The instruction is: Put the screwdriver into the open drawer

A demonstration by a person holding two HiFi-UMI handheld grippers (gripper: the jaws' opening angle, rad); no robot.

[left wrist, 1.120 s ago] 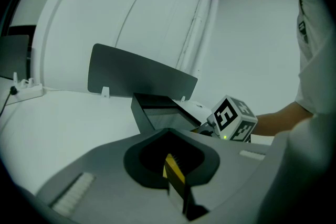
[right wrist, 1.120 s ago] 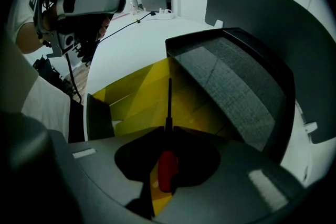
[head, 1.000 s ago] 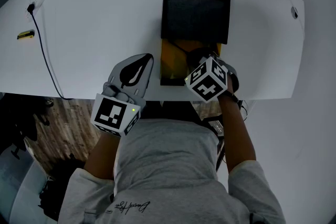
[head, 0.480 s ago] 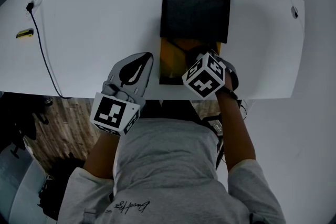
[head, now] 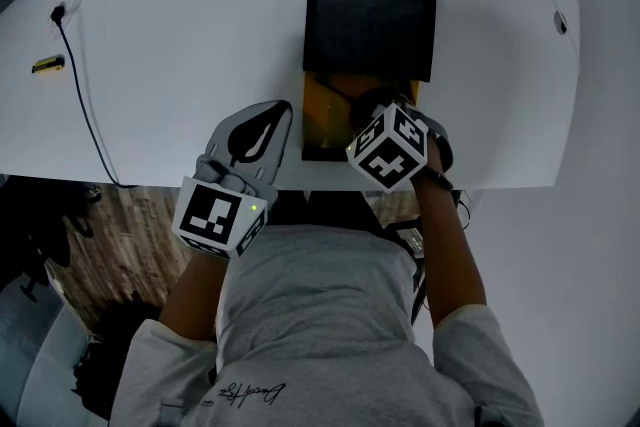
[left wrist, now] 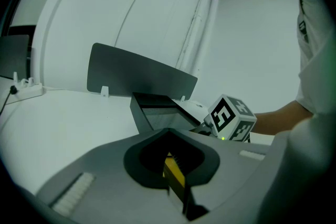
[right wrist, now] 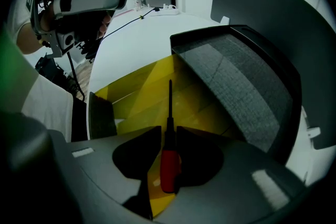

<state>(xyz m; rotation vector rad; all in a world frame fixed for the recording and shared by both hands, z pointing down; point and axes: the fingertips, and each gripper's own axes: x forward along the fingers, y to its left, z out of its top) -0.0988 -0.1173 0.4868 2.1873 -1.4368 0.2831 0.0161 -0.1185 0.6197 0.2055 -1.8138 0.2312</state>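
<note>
The screwdriver (right wrist: 170, 162), red handle and thin dark shaft, lies lengthwise over the yellow floor of the open drawer (right wrist: 152, 94). It sits between the jaws of my right gripper (right wrist: 169, 131), which points steeply down into the drawer. Those jaws are opening and stand a little off the handle on each side. In the head view the right gripper (head: 375, 107) hangs over the yellow drawer (head: 322, 105), mostly hidden under its marker cube. My left gripper (head: 284, 112) rests on the white table beside the drawer, jaws shut and nothing in them.
The drawer comes out of a black cabinet (head: 370, 5) on the white table (head: 180, 25). A black cable (head: 85, 85) and a small yellow object (head: 48, 66) lie at the far left. The table's near edge runs just under both grippers.
</note>
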